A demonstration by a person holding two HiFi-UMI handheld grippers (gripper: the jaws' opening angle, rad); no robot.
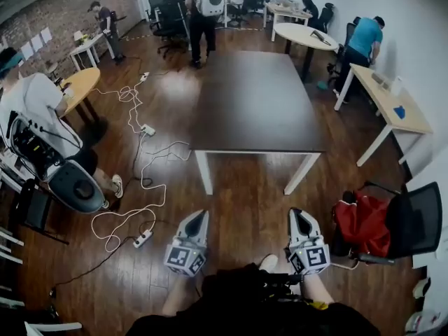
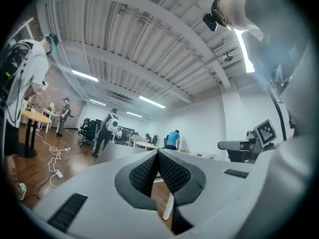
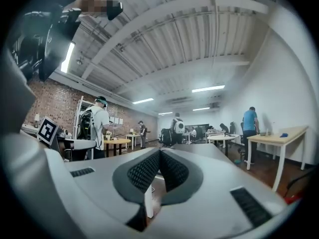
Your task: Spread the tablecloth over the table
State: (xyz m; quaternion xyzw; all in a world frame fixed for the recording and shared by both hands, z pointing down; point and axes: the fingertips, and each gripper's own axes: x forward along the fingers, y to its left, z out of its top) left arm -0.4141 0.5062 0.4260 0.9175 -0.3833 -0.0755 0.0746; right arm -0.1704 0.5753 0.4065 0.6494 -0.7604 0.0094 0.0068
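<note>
A dark brown square table with white legs stands bare in the middle of the room, ahead of me. No tablecloth shows in any view. My left gripper and right gripper are held low in front of my body, pointing level toward the table and well short of it. Both are shut with nothing between the jaws; the ribbed pads meet in the left gripper view, and the pads meet in the right gripper view.
White cables and power strips trail across the wooden floor at left. A black chair with a red bag stands at right. A seated person is at left, light wooden desks at right, several people stand at the back.
</note>
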